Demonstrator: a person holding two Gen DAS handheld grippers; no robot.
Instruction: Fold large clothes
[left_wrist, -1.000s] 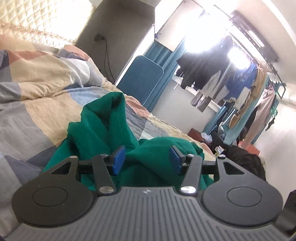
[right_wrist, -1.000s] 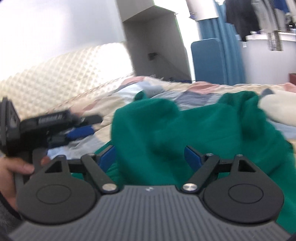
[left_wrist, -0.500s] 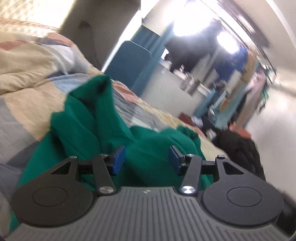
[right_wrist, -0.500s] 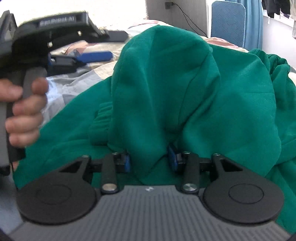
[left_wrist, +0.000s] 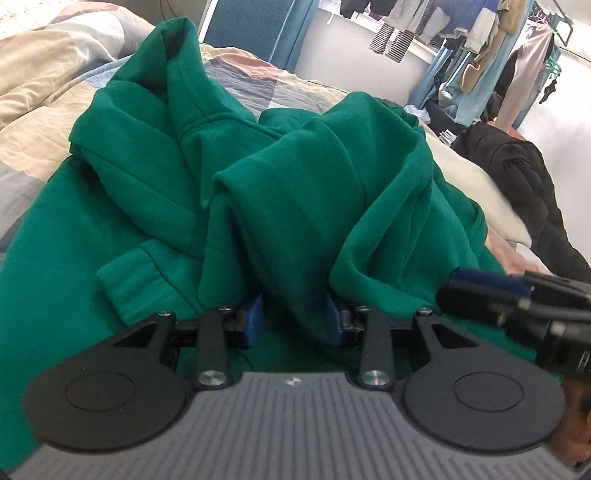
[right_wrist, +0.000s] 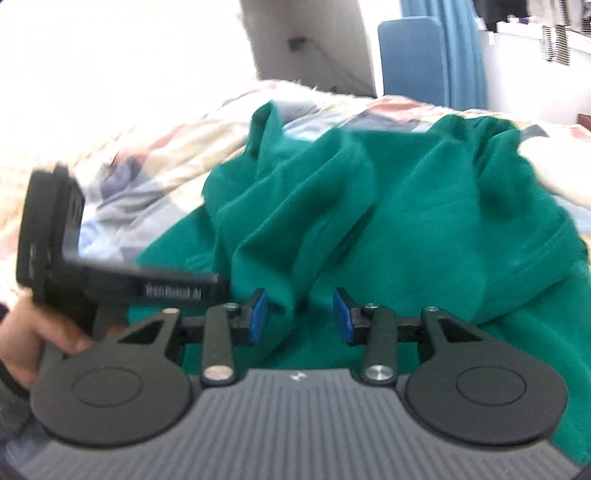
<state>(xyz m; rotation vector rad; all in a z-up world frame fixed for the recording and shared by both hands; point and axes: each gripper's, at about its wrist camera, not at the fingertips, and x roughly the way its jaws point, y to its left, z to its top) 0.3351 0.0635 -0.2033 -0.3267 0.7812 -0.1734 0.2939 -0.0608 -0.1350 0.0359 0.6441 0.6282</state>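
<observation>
A green hoodie lies crumpled on a patchwork duvet; it also shows in the right wrist view. My left gripper has its blue pads apart around a thick fold of the hoodie, and a ribbed cuff lies to its left. My right gripper is open with a fold of the hoodie between its pads. The right gripper's tip shows at the right edge of the left wrist view, and the left gripper's body shows at the left of the right wrist view.
A cream pillow and a black jacket lie to the right of the hoodie. A clothes rack hangs at the back, beside a blue panel and curtain.
My left gripper has tilted down over the hoodie and now has a fold between its pads. My right gripper, narrowed on a fold half a second ago, has opened wider and pulled back.
</observation>
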